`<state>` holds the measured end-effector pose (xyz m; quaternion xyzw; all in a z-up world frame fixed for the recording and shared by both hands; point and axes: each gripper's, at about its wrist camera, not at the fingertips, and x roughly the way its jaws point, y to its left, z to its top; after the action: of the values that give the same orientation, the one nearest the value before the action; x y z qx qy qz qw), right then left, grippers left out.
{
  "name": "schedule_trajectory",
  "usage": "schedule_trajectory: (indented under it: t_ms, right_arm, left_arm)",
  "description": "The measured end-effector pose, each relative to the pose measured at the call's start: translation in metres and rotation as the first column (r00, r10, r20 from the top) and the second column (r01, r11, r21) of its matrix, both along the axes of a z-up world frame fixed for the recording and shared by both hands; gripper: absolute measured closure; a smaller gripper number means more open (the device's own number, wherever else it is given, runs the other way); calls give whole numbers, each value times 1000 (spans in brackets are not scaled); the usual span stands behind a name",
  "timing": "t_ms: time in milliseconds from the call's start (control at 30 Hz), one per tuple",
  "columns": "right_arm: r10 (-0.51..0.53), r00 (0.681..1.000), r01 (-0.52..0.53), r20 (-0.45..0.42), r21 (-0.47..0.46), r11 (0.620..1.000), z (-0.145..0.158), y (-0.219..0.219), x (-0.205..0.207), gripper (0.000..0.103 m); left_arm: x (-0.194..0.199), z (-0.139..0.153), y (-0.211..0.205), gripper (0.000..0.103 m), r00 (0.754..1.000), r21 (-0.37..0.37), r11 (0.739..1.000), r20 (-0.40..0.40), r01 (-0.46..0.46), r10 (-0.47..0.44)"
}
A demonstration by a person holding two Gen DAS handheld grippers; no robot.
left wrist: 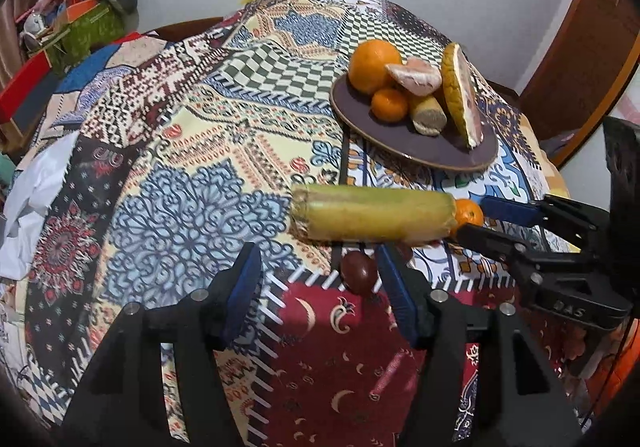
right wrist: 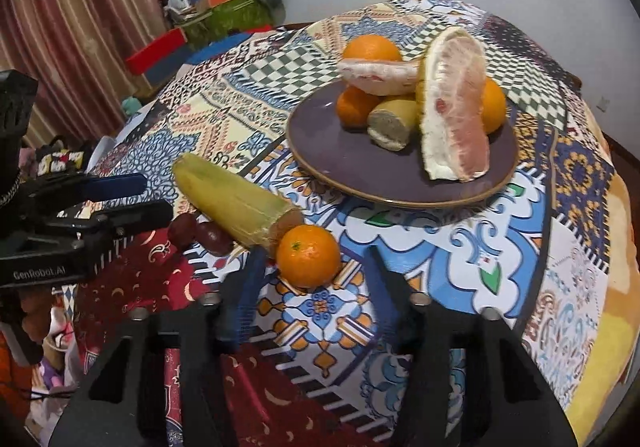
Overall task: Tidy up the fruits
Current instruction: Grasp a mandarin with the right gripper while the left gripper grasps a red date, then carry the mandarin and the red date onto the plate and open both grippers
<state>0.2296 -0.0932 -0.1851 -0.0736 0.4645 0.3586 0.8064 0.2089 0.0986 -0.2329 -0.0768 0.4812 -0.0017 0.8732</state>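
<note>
Setting: a table under a patchwork tablecloth (right wrist: 460,247), with a purple plate (right wrist: 360,183) towards its far side
On the plate: a large orange (left wrist: 372,65), a peeled pomelo segment (right wrist: 380,75) leaning on it, an upright pomelo wedge (right wrist: 456,119), a short cob piece (right wrist: 392,127) and smaller oranges tucked behind
Loose fruit: a long yellow-green cob (right wrist: 232,203) lies on the cloth just in front of the plate, and a mandarin (right wrist: 308,257) touches its cut end
Dark fruit: two dark red fruits (right wrist: 216,239) sit side by side on the cloth against the near side of the cob
Right gripper (right wrist: 316,259): angled down at the cloth with its jaws apart on either side of the mandarin. A gap shows on one side, and the other finger is blurred, so the pads do not appear to press on the fruit
Left gripper (left wrist: 316,259): released and holding nothing, with its jaws wide over the cloth just short of the cob
Left gripper, nearest thing: one dark red fruit shows just beside its right-hand finger (left wrist: 396,287), though contact cannot be judged
</note>
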Motion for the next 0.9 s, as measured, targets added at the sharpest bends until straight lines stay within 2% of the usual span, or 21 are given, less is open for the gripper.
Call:
schedule_trajectory:
  t_ms: [233, 467, 633, 900]
  right_arm:
    - [16, 1000, -16, 1, 6, 1000, -2, -1, -1, 72]
    - [-11, 1000, 11, 22, 27, 1000, 8, -11, -3, 72]
    - [-31, 999, 30, 42, 38, 999, 18, -22, -5, 72]
    - [-59, 996, 57, 60, 44, 997, 24, -34, -6, 72]
  left_arm:
    - [-1, -12, -13, 44, 999, 5, 1000, -12, 30, -30]
    - [-1, -16, -20, 69, 999, 7, 999, 2, 48, -48]
    - [0, -17, -23, 83, 999, -12, 999, 9, 47, -47]
    - [-6, -8, -26, 83, 998, -9, 998, 27, 56, -56]
